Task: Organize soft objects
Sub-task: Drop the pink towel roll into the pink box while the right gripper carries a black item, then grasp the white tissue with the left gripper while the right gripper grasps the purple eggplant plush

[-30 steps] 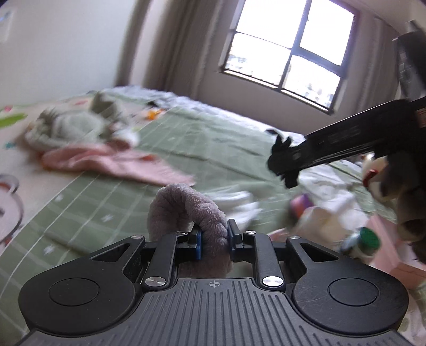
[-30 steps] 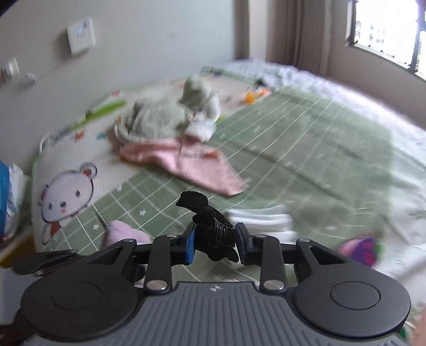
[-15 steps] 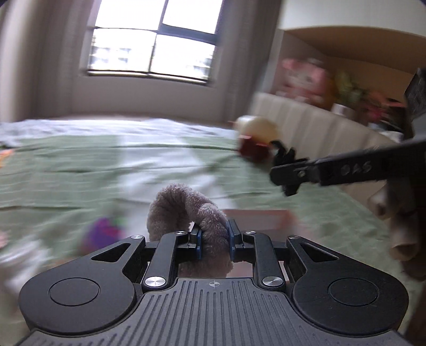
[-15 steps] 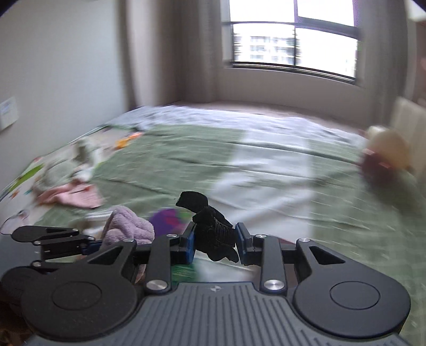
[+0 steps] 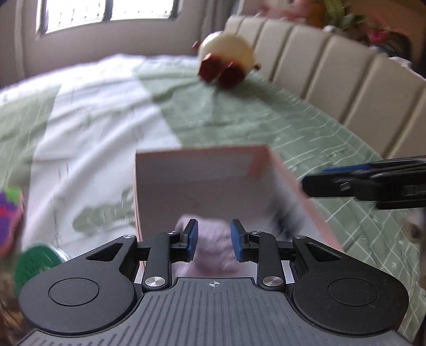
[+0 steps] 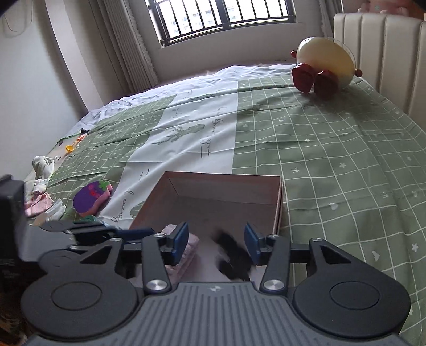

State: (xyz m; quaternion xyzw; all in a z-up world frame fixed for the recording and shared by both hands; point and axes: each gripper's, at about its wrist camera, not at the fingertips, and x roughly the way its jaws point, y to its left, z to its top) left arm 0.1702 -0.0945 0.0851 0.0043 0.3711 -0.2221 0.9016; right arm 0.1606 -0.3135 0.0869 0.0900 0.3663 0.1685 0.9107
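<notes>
Left gripper (image 5: 214, 237): jaws opening, pads clear of the mauve fuzzy cloth (image 5: 213, 248) that lies blurred between and below them, over the near end of the box (image 5: 202, 162).
Right gripper (image 6: 215, 243): jaws opening; the black furry piece (image 6: 234, 256) hangs blurred between the pads, touching neither, also over the box's near end.
Box: open, pinkish-brown cardboard, on the bed (image 6: 332, 149) near its front edge.
Risk: both pieces are let go close to the near wall, so either could catch on the rim and spill onto the bed; the two grippers are close and could knock together.
Surface: green checked bedspread with a white printed strip.
Room: barred window (image 6: 223, 16), curtains, padded headboard (image 6: 383, 50) on the right.
</notes>
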